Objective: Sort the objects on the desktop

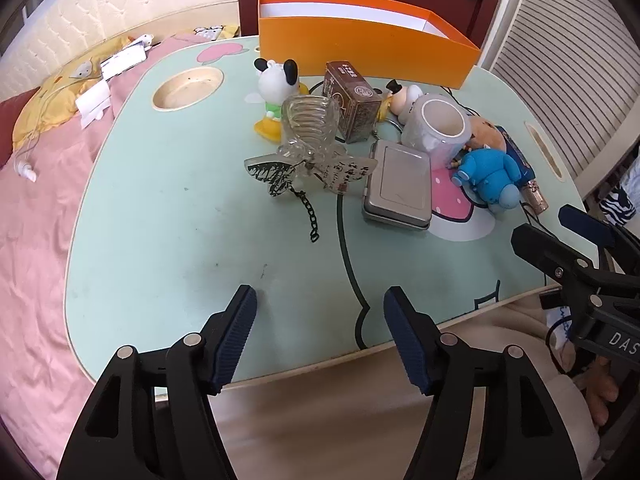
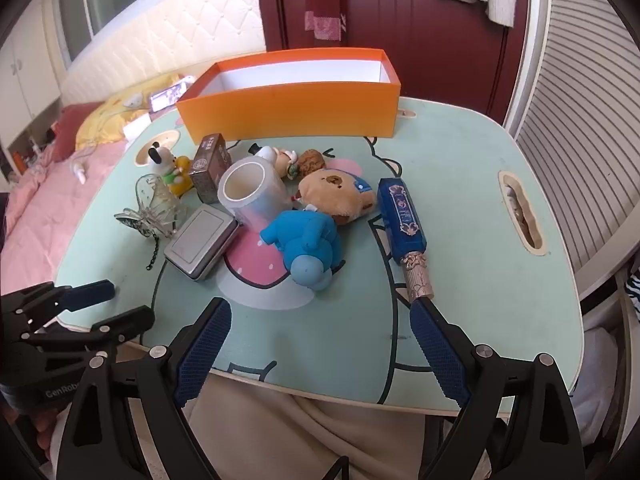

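1. While the pink bed [image 1: 36, 240] borders the mint table [image 1: 160, 216] on its left, the left tool [image 1: 320, 300] hangs over the near table edge, its blue pads apart with nothing between them.
2. Clear butterfly clip [image 1: 308, 148] stands left of centre, touching the flat metal tin [image 1: 400, 182].
3. Panda figurine [image 1: 274, 88] and brown box [image 1: 352, 100] stand behind the clip.
4. Tape roll [image 2: 250, 194] rests just behind the tin; the blue toy [image 2: 308, 244] lies beside it, touching the bear plush [image 2: 336, 194].
5. Blue ornate case [image 2: 402, 216] lies right of the plush, its metal end pointing at the right tool [image 2: 320, 316].
6. Right tool stands wide apart, empty, above the near edge.
7. Orange box [image 2: 292, 110] sits at the far edge, open; no contents are visible inside.
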